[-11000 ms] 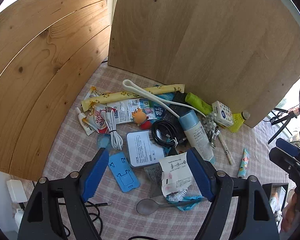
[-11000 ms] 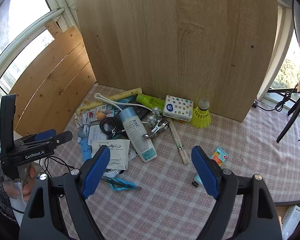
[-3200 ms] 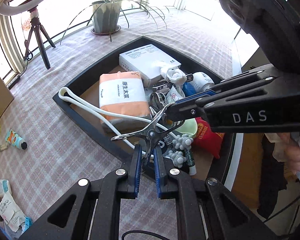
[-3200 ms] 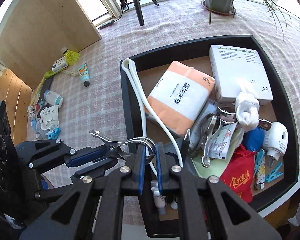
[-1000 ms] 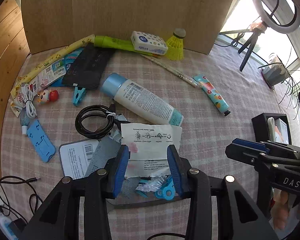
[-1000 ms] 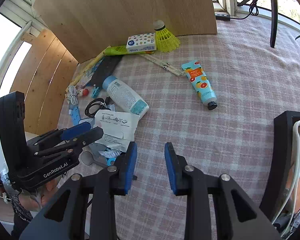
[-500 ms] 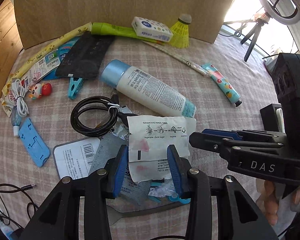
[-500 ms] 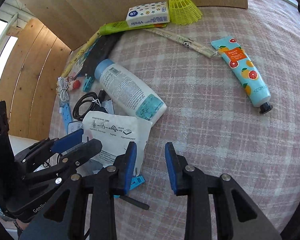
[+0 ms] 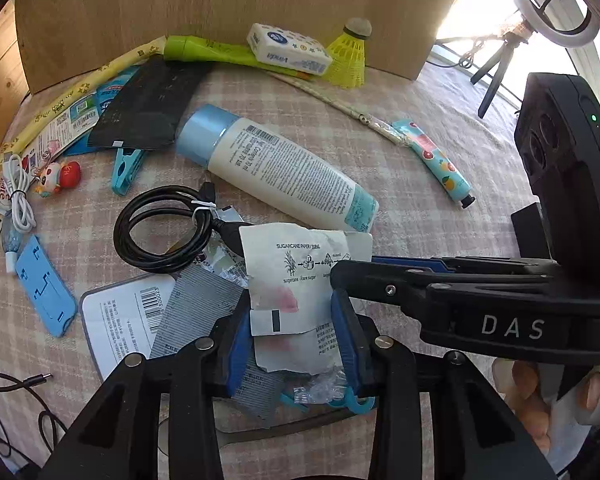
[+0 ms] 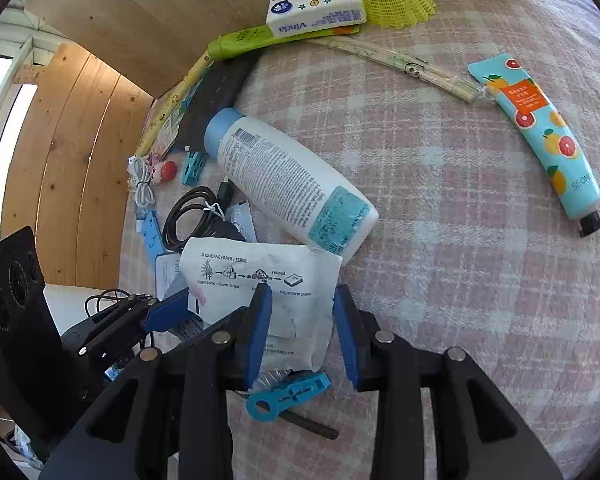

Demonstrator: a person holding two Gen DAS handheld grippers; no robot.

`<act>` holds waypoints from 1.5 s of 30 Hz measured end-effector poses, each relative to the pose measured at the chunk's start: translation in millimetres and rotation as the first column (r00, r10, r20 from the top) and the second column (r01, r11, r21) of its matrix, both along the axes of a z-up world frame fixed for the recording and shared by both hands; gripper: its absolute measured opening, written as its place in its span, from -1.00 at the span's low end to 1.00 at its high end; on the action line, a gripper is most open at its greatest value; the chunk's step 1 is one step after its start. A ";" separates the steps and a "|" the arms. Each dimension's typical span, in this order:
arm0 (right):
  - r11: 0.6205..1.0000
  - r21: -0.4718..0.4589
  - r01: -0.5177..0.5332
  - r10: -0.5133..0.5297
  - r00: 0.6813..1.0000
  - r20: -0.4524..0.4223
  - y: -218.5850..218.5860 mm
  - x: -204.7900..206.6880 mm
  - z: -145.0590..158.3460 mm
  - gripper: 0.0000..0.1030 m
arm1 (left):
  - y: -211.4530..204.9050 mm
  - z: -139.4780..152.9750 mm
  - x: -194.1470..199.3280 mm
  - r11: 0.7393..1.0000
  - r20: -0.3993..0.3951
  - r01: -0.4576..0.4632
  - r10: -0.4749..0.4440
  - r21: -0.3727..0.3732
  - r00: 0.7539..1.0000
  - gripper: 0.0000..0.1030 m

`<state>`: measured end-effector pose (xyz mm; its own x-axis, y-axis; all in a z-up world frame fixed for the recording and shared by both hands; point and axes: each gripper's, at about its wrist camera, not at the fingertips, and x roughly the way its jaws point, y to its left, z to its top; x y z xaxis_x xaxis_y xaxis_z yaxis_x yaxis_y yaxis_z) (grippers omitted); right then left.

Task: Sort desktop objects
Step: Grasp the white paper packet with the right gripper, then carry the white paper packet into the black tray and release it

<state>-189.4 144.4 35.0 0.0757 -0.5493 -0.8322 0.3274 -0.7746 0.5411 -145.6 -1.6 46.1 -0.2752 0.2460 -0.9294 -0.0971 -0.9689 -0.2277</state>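
A torn white paper packet (image 9: 300,276) printed "sugarcane paper" lies on the checked cloth among scattered items; it also shows in the right wrist view (image 10: 260,280). My left gripper (image 9: 292,332) is open, its blue pads on either side of the packet's near end. My right gripper (image 10: 300,328) is open too, straddling the same packet from the other side; its fingers (image 9: 380,276) reach in from the right in the left wrist view. Neither gripper holds anything.
Around the packet lie a white lotion bottle (image 9: 276,168), a coiled black cable (image 9: 160,232), a blue phone stand (image 9: 44,284), a fruit-print tube (image 10: 540,128), a tissue pack (image 9: 288,48), a yellow shuttlecock (image 9: 350,56), blue clips (image 10: 288,394) and a wooden board (image 9: 220,0) behind.
Both grippers have come down and closer to the paper packet, which now sits between both pairs of pads. The right gripper's fingers have moved over the packet's right edge.
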 end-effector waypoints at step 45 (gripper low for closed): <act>0.914 -0.100 0.393 -0.404 0.904 -0.142 257.1 58.9 111.6 -0.68 | 251.1 104.6 74.6 0.896 -0.210 0.424 -0.393 0.134 0.895 -0.63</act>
<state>-130.5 401.4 146.7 -0.2889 -0.5614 -0.7755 0.0831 -0.8217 0.5638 -71.0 249.5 150.7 -0.2676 0.5225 -0.8095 -0.5290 -0.7819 -0.3298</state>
